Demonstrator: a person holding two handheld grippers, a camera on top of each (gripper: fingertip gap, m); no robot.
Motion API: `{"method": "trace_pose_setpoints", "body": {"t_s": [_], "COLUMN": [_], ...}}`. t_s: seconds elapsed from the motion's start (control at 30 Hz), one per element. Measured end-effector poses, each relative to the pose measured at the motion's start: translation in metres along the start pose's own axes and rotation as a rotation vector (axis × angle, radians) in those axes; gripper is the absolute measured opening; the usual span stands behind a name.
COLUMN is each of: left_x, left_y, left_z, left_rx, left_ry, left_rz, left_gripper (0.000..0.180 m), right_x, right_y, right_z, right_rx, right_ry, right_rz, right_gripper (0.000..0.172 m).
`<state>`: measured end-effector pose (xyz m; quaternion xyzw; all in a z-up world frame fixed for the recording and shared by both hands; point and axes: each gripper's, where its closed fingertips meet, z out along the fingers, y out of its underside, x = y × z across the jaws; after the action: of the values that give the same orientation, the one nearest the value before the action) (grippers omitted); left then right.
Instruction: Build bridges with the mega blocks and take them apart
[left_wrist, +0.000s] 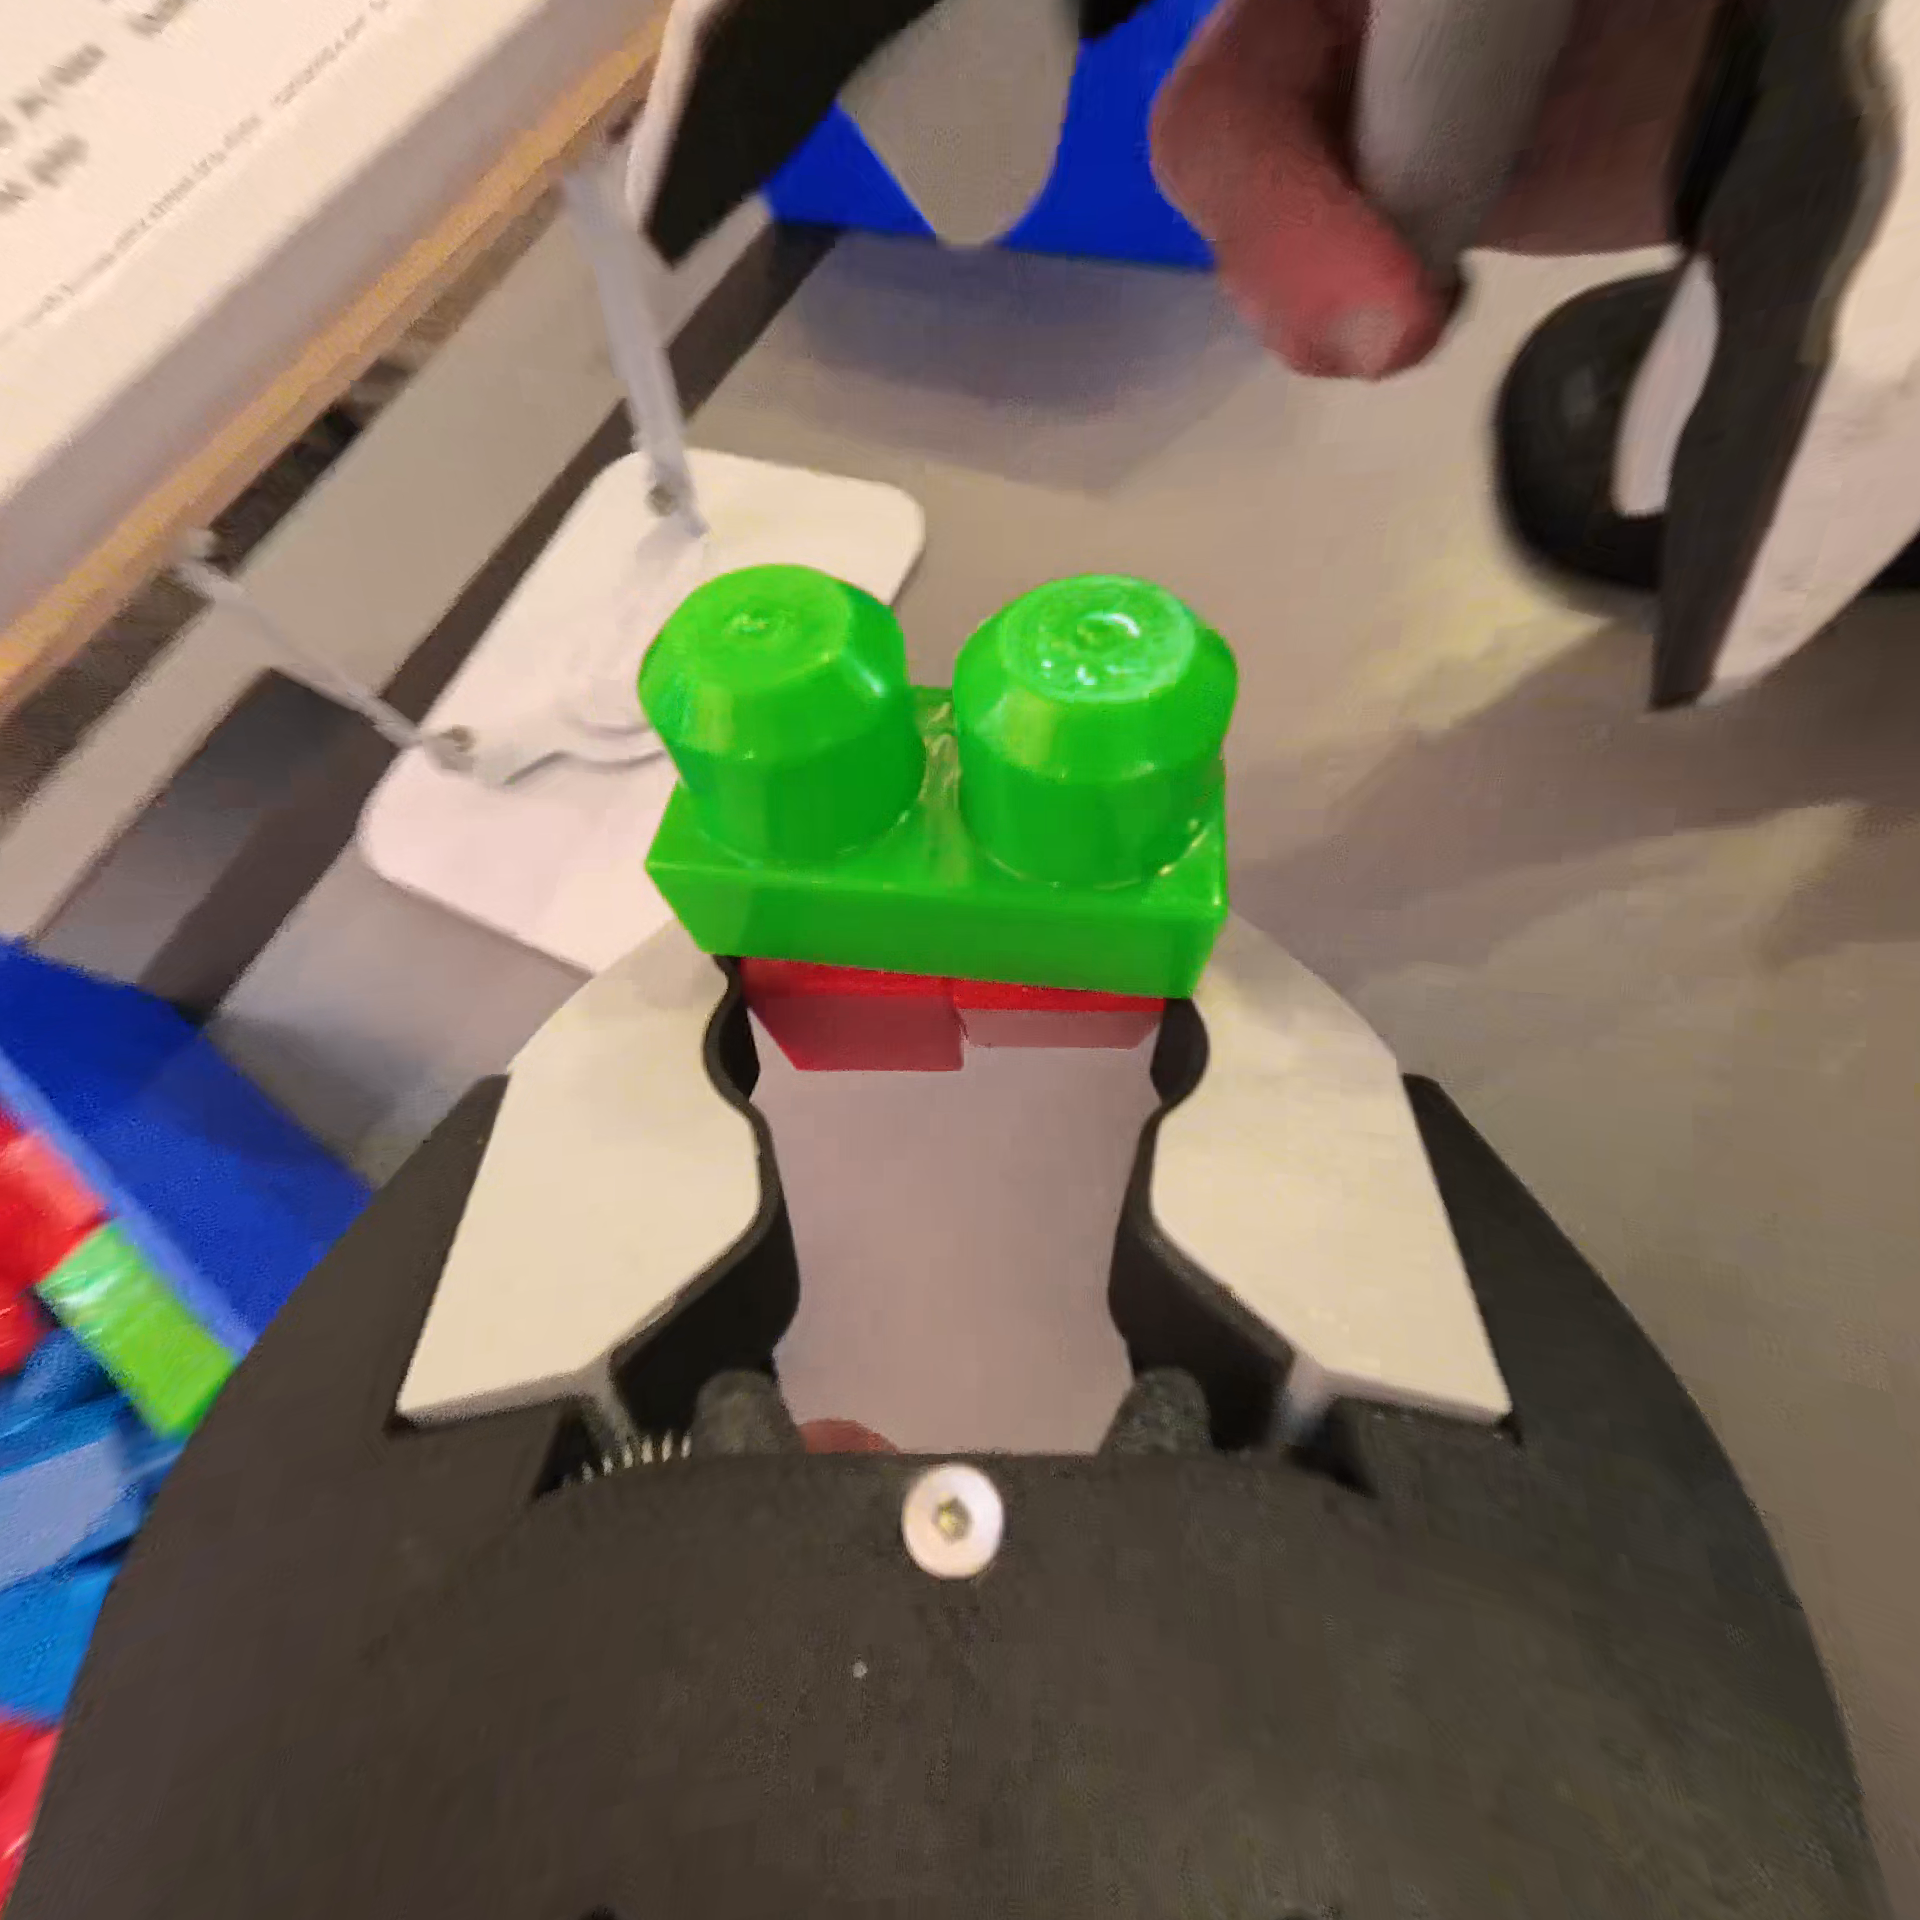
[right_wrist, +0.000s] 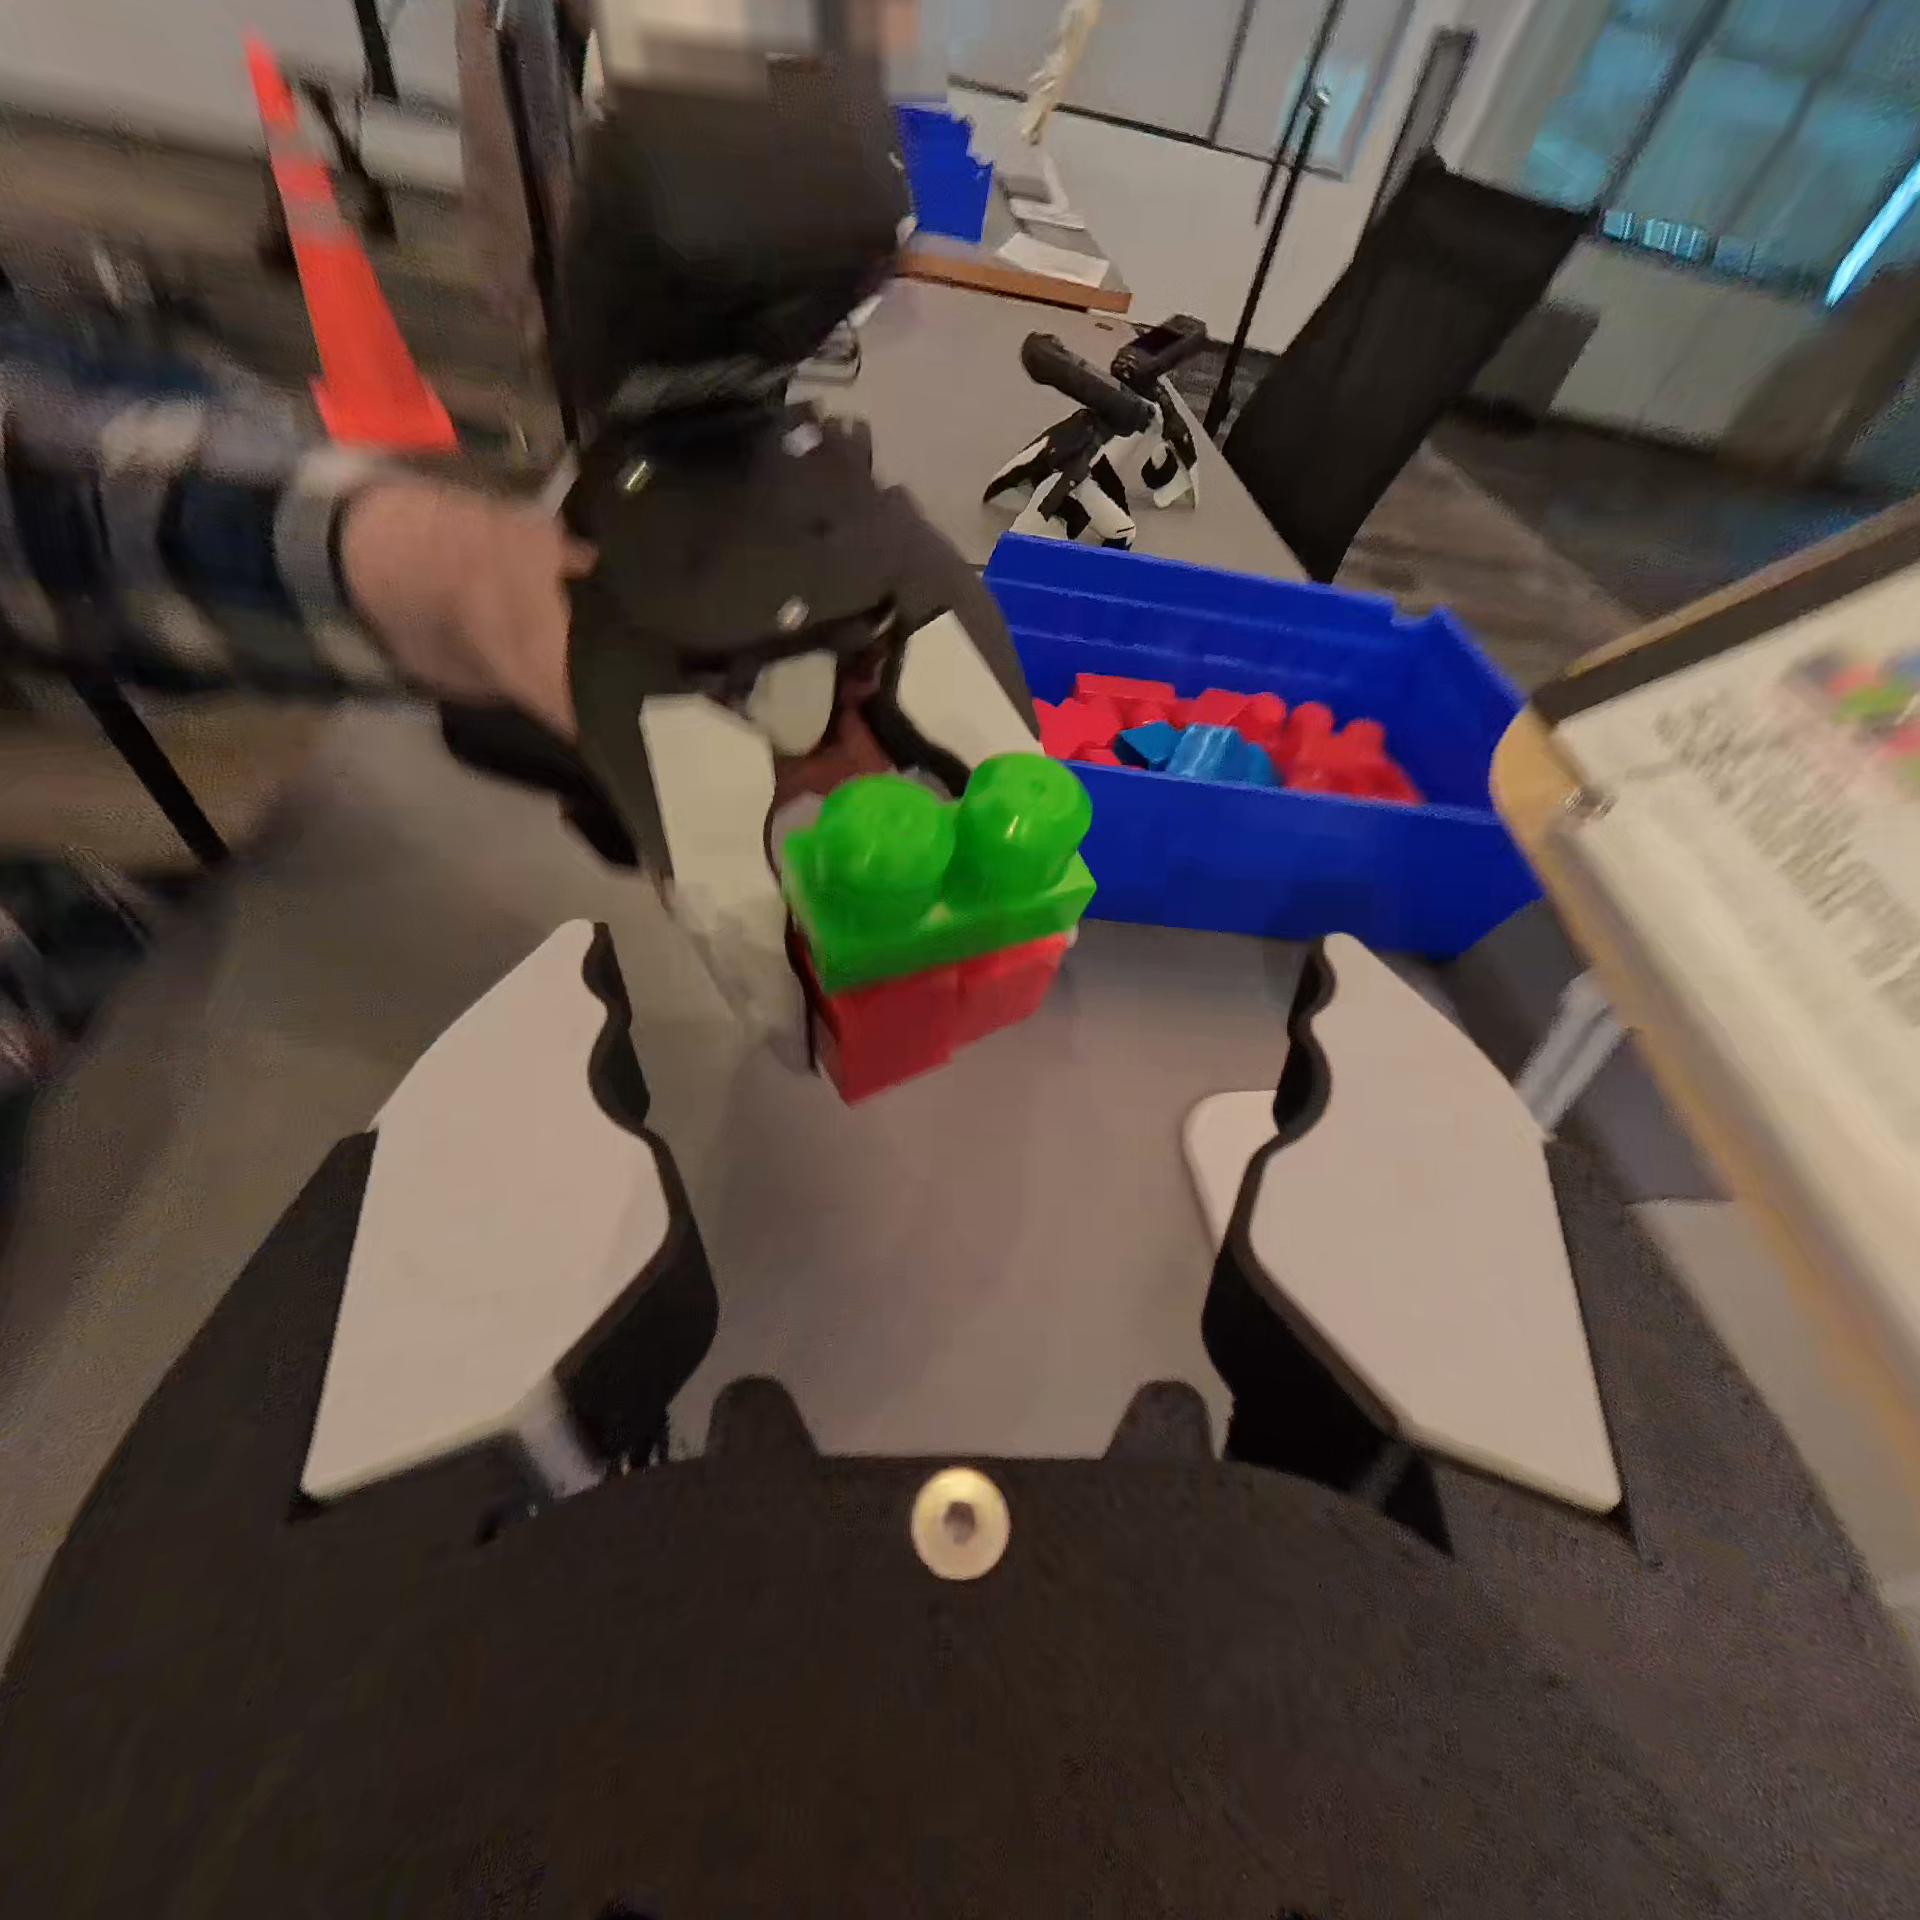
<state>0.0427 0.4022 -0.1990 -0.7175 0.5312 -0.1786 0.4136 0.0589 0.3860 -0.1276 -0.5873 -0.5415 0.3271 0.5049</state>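
My left gripper is shut on a small bridge: a green two-stud block sits on top of two red blocks, and the pads press the red blocks from both sides. It holds the bridge above the grey table. In the right wrist view the same bridge hangs in the left gripper, held by a person's hand. My right gripper is wide open and empty, just short of the bridge, and its pads touch nothing. One of its fingers shows at the top of the left wrist view.
A blue bin with several red and blue blocks stands behind the bridge and also shows in the left wrist view. A white stand base and a board with paper lie to the right. Another gripper device lies farther back. Left tips to right tips: about 8 cm.
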Motion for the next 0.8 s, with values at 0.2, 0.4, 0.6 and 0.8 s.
{"method": "trace_pose_setpoints", "body": {"t_s": [0.2,0.4,0.6,0.8], "left_x": [0.027,0.045,0.058,0.068], "left_y": [-0.023,-0.039,-0.055,-0.057], "left_z": [-0.022,-0.03,-0.036,-0.037], "left_rx": [0.075,0.031,0.01,-0.03], "left_ry": [0.338,0.452,0.547,0.614], "left_rz": [-0.117,-0.049,-0.015,0.004], "left_gripper": [0.074,0.074,0.074,0.074], "right_x": [-0.026,-0.035,-0.042,-0.053], "right_y": [0.009,-0.007,-0.015,-0.015], "right_z": [-0.011,0.0,0.011,0.005], "right_rx": [-0.124,-0.1,-0.095,-0.1], "right_ry": [0.022,0.009,0.029,-0.036], "right_rz": [-0.712,-0.967,-1.145,-1.152], "right_gripper": [0.145,0.148,0.113,0.106]}}
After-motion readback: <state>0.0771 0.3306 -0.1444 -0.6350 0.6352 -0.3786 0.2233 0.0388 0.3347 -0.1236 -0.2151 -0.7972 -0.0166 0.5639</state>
